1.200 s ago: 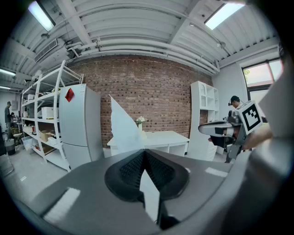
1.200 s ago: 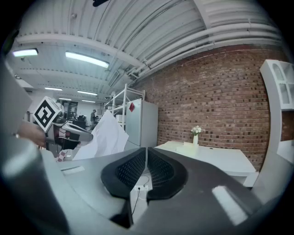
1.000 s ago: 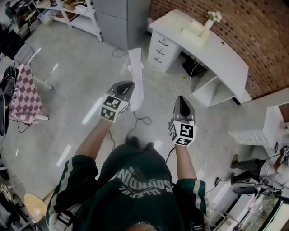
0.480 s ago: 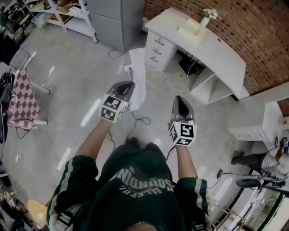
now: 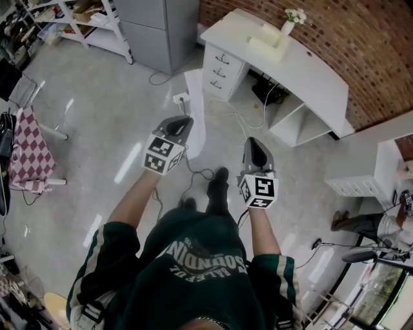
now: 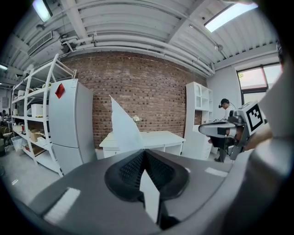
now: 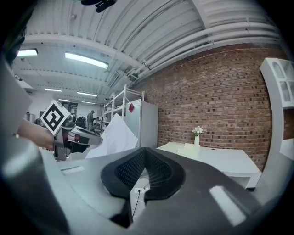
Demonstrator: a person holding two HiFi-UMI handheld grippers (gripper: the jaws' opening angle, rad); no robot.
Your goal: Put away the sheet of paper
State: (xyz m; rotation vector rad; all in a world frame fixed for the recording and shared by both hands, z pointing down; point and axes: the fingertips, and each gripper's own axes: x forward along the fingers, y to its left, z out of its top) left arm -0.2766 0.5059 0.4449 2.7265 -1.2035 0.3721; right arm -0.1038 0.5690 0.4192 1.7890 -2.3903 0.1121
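– Far left of the head view: checkered cloth (image 5: 29,151), shelving (image 5: 84,19) above it, grey cabinet (image 5: 155,29) next along the top edge. Gripper status?
– left gripper (image 5: 182,124) sits left of centre, held up over the floor. Jaws clamped on the sheet of paper (image 5: 195,106).
– Confirmed in its own view?
– Yes. Pads are together with a strip of paper pinched between them. The rest of the sheet rises ahead of the jaws as a white triangle.
– Where's the sheet in the head view?
– Upper centre, sticking out from the jaw tips toward the drawer unit (image 5: 222,67). It's in the air, touching only the gripper.
– Below that?
– Floor cable (image 5: 193,174), then the person's shoe (image 5: 218,187) between the two arms.
– Other side?
– right gripper (image 5: 255,143) is right of centre, beside the left one and clear of the paper. Jaws closed, nothing between the pads.
– Further right?
– White desk (image 5: 310,71) with a vase of flowers (image 5: 289,22) on top, brick wall (image 5: 374,38) in the upper right corner.
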